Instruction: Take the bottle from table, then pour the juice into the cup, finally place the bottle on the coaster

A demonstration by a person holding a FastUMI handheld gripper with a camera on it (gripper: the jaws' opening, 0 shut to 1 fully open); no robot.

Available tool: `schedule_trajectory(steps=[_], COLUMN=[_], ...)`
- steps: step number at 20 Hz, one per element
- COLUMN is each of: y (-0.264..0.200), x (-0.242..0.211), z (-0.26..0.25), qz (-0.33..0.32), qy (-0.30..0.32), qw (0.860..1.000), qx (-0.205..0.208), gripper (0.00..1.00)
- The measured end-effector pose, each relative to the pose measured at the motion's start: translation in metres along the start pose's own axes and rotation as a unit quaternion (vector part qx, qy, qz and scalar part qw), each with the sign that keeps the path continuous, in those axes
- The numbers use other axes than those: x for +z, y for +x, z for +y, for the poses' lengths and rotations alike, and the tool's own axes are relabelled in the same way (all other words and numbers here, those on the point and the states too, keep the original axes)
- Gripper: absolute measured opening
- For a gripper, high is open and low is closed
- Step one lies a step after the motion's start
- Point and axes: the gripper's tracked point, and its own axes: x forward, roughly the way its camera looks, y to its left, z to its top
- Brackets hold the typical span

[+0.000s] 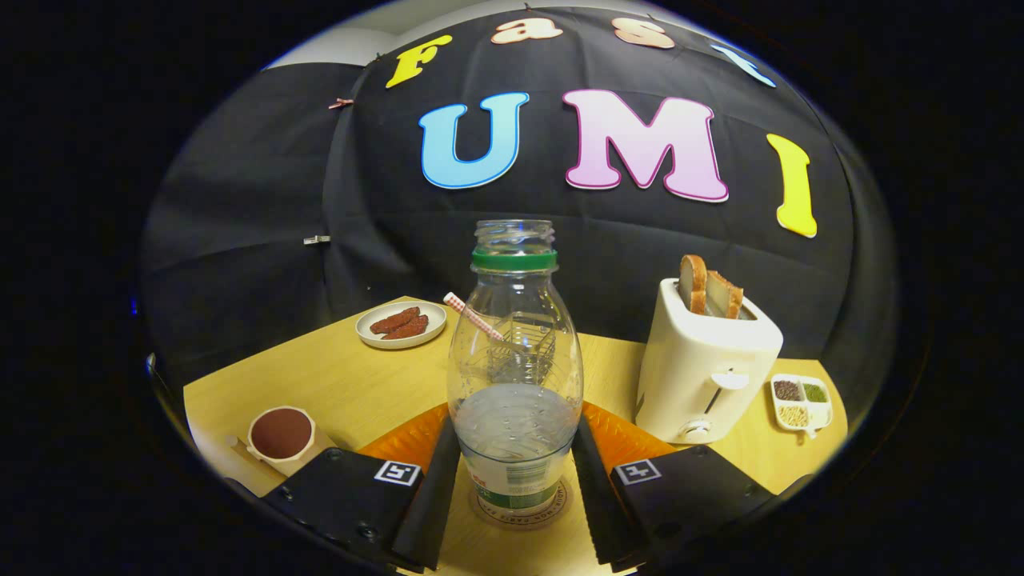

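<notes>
In the gripper view, we see the claw (516, 472) with its two fingers flanking the lower body of the clear plastic bottle (514, 376). The fingers lie against, or very nearly against, the bottle's sides; we cannot tell whether they press on it. The bottle stands upright with its base on the round coaster (552, 506), which lies on the counter (352, 384) between the fingers. The bottle is uncapped, with a green ring below its neck.

We judge the task to be at its final step: setting the bottle down and letting go.

Risks from here:
- Opening unevenly could drag the bottle sideways off the coaster.
- Withdrawing before the fingers are well clear could tip the open bottle and spill its remaining liquid.
- A wide swing could strike the toaster (704, 368), which stands near one finger.

Containers and contents:
- Bottle: clear liquid filling roughly the lower third.
- Cup (281, 438), beside the other finger: dark reddish-brown contents.
- Toaster: two bread slices standing in its slots.
- Small plate (401, 324), beyond the bottle: reddish-brown pieces of food.
- Divided dish (801, 402), beyond the toaster: three kinds of grains or seeds.
</notes>
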Motion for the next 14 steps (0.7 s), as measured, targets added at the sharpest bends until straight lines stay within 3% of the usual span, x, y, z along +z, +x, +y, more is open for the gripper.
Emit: schedule_trajectory(steps=[4, 8, 14], y=[0.003, 0.003, 0.001], x=[-0.009, -0.008, -0.012], z=[-0.002, -0.008, -0.008], qz=[0.001, -0.008, -0.009], qy=[0.019, -0.009, -0.017], qw=[1.0, 1.0, 1.0], qx=[-0.006, -0.023, -0.014], gripper=[0.73, 0.74, 0.75])
